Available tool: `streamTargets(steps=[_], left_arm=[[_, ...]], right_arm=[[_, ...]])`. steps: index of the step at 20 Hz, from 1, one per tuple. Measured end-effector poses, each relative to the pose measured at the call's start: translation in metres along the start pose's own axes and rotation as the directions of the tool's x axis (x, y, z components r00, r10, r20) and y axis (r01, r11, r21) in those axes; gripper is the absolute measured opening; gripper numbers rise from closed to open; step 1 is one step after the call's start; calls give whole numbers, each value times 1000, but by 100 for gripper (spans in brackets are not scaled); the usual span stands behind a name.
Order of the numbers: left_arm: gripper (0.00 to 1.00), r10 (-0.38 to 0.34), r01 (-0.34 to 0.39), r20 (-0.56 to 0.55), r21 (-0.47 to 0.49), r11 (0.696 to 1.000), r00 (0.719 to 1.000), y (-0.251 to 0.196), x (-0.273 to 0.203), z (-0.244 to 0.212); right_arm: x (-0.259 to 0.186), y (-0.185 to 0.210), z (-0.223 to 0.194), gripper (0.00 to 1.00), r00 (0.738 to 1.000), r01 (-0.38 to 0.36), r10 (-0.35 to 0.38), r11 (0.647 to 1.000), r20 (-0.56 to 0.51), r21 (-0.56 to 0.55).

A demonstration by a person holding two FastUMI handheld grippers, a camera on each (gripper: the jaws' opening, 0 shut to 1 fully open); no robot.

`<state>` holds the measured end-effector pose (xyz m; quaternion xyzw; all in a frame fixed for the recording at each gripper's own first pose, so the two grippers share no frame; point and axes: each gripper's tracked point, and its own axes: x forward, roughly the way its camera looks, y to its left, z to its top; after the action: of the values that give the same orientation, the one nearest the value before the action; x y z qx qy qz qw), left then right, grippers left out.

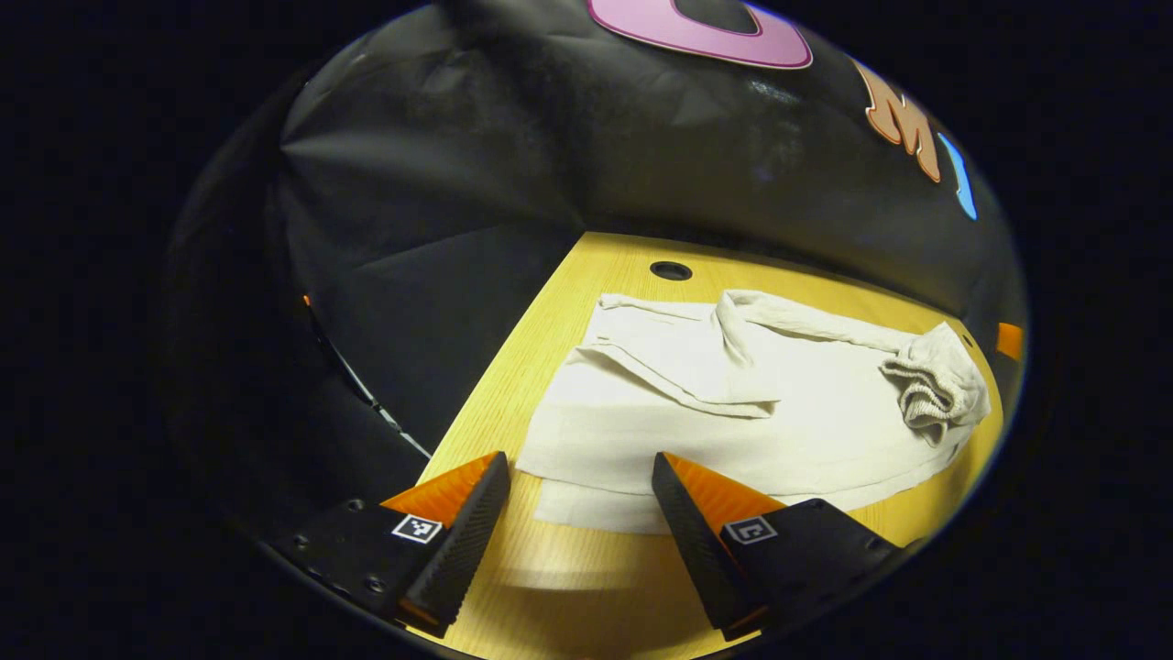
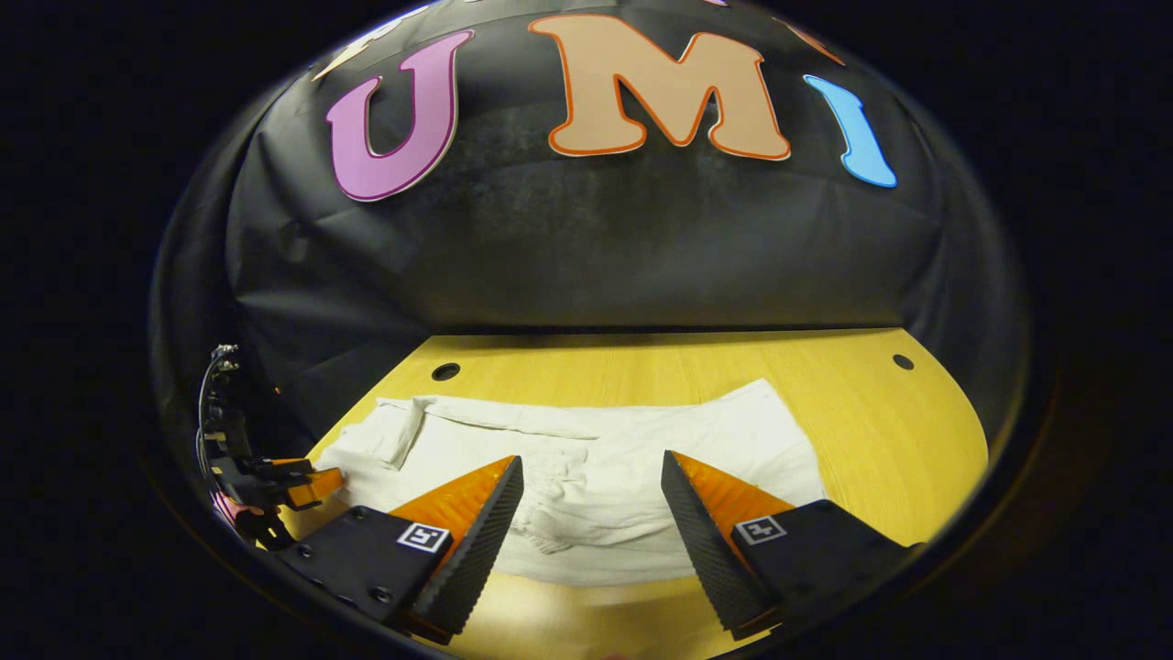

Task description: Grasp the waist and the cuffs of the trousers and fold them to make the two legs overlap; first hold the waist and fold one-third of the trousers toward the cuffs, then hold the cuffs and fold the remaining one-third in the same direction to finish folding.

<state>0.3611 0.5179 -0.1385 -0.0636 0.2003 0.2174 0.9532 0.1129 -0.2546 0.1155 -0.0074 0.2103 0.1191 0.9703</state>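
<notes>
Cream-white trousers (image 1: 733,412) lie crumpled on the wooden table (image 1: 559,587). In the left gripper view the gathered elastic waist (image 1: 939,385) is bunched at the right, and one leg (image 1: 678,353) lies folded and twisted over the other. My left gripper (image 1: 579,463) hovers open just above the near hem of the cloth, holding nothing. In the right gripper view the trousers (image 2: 641,440) stretch across the table, with the wrinkled waist (image 2: 554,522) low between the fingers. My right gripper (image 2: 591,463) is open above it. The left gripper (image 2: 307,483) appears at the far left by the cuff end.
The table (image 2: 880,431) has bare wood to the right of the trousers. Cable holes sit near its back edge (image 2: 445,371) (image 2: 903,361), and one shows in the left gripper view (image 1: 670,270). Black cloth walls close in behind and to the left.
</notes>
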Motion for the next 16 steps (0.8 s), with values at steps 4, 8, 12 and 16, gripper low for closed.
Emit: streamTargets(steps=[4, 8, 12, 16], left_arm=[[89, -6, 6, 3, 7, 1000, 1000, -4, 4, 0], [38, -49, 49, 10, 5, 999, 999, -23, 6, 4], [0, -29, 29, 32, -7, 1000, 999, -27, 10, 10], [0, -39, 44, 74, -63, 997, 997, -33, 2, 25]], right_arm=[[-7, -25, 5, 97, 999, 34, -34, 999, 1, 7], [-16, -34, 6, 97, 999, 47, -47, 999, 4, 16], [-24, -46, 4, 97, 998, 67, -67, 998, 3, -7], [-35, -62, 4, 94, 997, 83, -83, 997, 2, -8]])
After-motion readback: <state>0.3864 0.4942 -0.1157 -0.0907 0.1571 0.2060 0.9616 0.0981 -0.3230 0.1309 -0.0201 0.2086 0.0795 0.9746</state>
